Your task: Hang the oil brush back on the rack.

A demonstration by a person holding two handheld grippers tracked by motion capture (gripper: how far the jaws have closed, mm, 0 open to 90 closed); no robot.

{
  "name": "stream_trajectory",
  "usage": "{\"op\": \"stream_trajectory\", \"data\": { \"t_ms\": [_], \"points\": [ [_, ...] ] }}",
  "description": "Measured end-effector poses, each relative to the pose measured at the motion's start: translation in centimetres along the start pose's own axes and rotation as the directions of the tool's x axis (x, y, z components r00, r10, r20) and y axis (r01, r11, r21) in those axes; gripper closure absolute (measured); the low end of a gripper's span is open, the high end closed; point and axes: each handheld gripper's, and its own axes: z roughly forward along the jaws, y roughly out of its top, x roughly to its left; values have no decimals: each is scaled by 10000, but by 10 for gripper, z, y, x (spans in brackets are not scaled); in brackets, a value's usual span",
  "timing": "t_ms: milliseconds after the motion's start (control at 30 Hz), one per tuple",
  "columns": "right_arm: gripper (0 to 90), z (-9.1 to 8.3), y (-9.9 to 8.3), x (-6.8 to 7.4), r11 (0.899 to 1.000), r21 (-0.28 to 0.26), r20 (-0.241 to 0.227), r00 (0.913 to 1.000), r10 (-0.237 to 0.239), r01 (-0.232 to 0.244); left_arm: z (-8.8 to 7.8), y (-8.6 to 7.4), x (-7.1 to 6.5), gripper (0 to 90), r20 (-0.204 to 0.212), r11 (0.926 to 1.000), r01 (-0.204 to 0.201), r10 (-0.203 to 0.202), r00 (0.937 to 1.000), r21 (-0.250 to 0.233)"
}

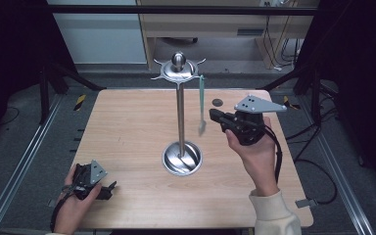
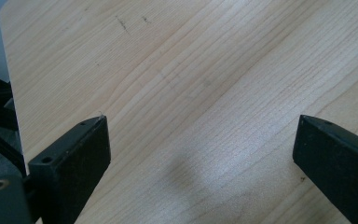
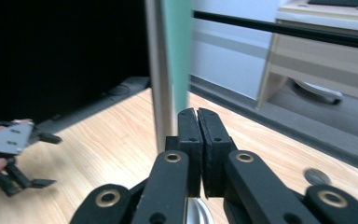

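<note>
Teal strip point(image 1: 201, 105) hanging upright just left of right tool point(image 1: 214, 116), pressed together empty; left tool point(image 1: 108, 190) spread, far off.

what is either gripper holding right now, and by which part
Nothing is held. The right gripper is shut with nothing between its jaws, just short of the green utensil hanging on the metal stand. The left gripper is open over bare table.

Stand point(image 1: 180, 115) blocks table point(image 1: 127, 127) centre; sides free

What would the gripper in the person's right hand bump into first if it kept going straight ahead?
Probably the green strip hanging from the stand, right beyond the right gripper; the pole comes next, though depth is unclear.
</note>
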Motion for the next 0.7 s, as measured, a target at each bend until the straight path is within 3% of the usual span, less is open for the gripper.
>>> {"op": "stream_trajectory", "data": {
  "t_ms": [100,200,500,533,600,700],
  "points": [
    [840,-3,-2,-2,9997,200,548,9984,-124,113,0,0,0,36,13,10000,37,-37,10000,-14],
    [812,-5,-3,-4,9998,210,692,9976,-74,59,0,0,0,36,9,10000,-13,13,10000,-11],
    [613,-12,-5,-10,9999,104,1292,9916,12,-26,0,1,0,36,6,10000,-18,18,10000,-9],
    [547,-13,-5,-11,9999,158,1347,9909,-13,-9,0,1,0,36,8,10000,-20,20,10000,-9],
    [516,-12,-5,-12,9998,187,1411,9900,-22,-4,0,1,0,36,6,10000,-21,21,10000,-13],
    [399,-11,-7,-15,9996,272,1672,9859,53,-100,0,1,0,36,2,10000,-22,22,10000,-15]
  ]
}}
